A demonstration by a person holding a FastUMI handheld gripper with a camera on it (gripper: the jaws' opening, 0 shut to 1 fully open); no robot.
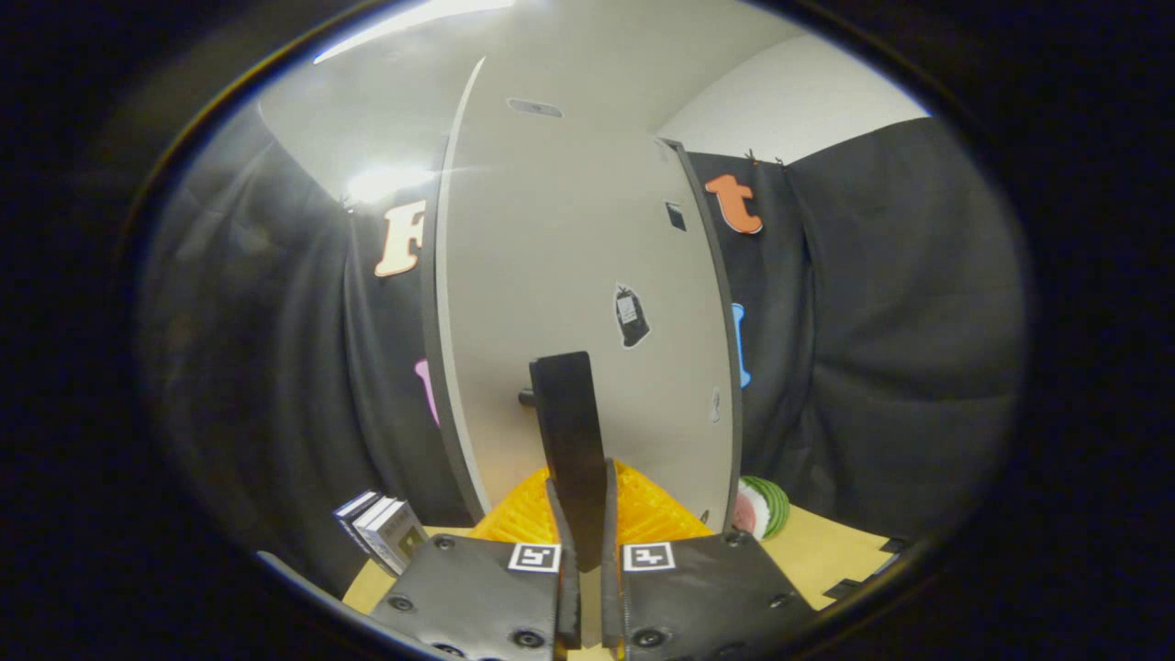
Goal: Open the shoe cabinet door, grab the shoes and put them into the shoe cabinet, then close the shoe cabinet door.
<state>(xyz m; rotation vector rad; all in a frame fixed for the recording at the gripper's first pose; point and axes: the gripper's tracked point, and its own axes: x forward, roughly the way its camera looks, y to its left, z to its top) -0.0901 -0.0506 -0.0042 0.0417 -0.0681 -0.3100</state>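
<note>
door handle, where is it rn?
In the gripper view the door handle stands upright between the gripper fingers, which are shut on it, in front of the pale cabinet door panel.

No readable text anywhere. Gripper fingers, nearly closed on a flat dark handle, each carried a square coded marker, no letters. The cabinet door had a small tag-shaped sticker, print too tiny to read. Boxes beside the cabinet showed labels, illegible.
</note>
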